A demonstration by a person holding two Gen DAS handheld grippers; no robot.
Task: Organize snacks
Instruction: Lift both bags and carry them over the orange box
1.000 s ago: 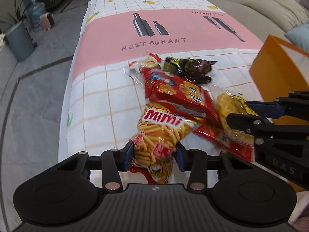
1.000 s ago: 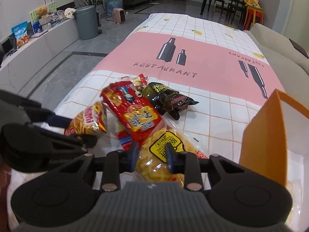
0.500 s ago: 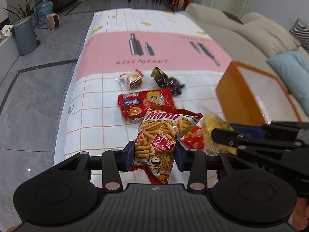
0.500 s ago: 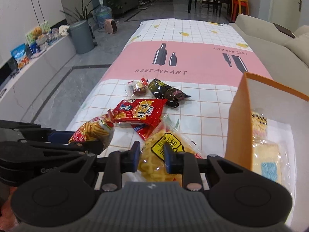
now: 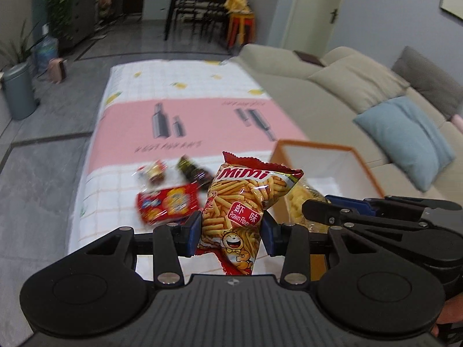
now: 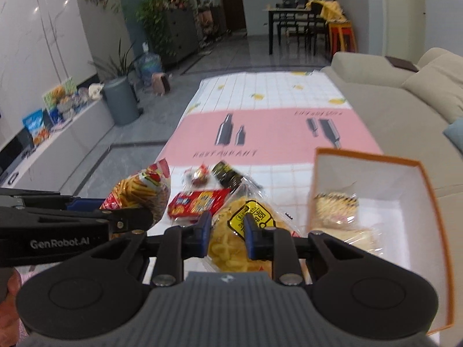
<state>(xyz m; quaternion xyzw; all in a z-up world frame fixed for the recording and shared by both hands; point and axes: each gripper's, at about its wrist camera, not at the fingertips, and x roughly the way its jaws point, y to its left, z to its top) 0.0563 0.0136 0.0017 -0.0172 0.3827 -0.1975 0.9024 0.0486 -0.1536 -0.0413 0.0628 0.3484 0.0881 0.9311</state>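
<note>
My left gripper (image 5: 231, 225) is shut on a red and yellow Mimi prawn-stick bag (image 5: 246, 196), which hangs above the table. The right gripper (image 6: 227, 231) is shut on a clear bag of yellow snacks (image 6: 231, 250), also lifted. Just right of both bags stands an orange box (image 6: 367, 156) with a white inside, and wrapped packs (image 6: 335, 205) lie in it. Each gripper shows in the other's view: the left gripper (image 6: 144, 217) with the Mimi bag (image 6: 141, 190), and the right gripper (image 5: 306, 208) with the yellow bag (image 5: 298, 202).
On the checked tablecloth (image 5: 185, 86) lie a red cracker pack (image 5: 167, 204), a dark wrapper (image 5: 194, 170) and a small clear pack (image 5: 153, 172). A beige sofa (image 5: 361, 81) with a blue cushion (image 5: 405, 136) runs along the right. A grey bin (image 6: 120, 102) stands on the floor at left.
Both grippers have risen, lifting the Mimi bag and the yellow bag off the table. The red pack stayed flat on the cloth. More of the box's inside shows.
</note>
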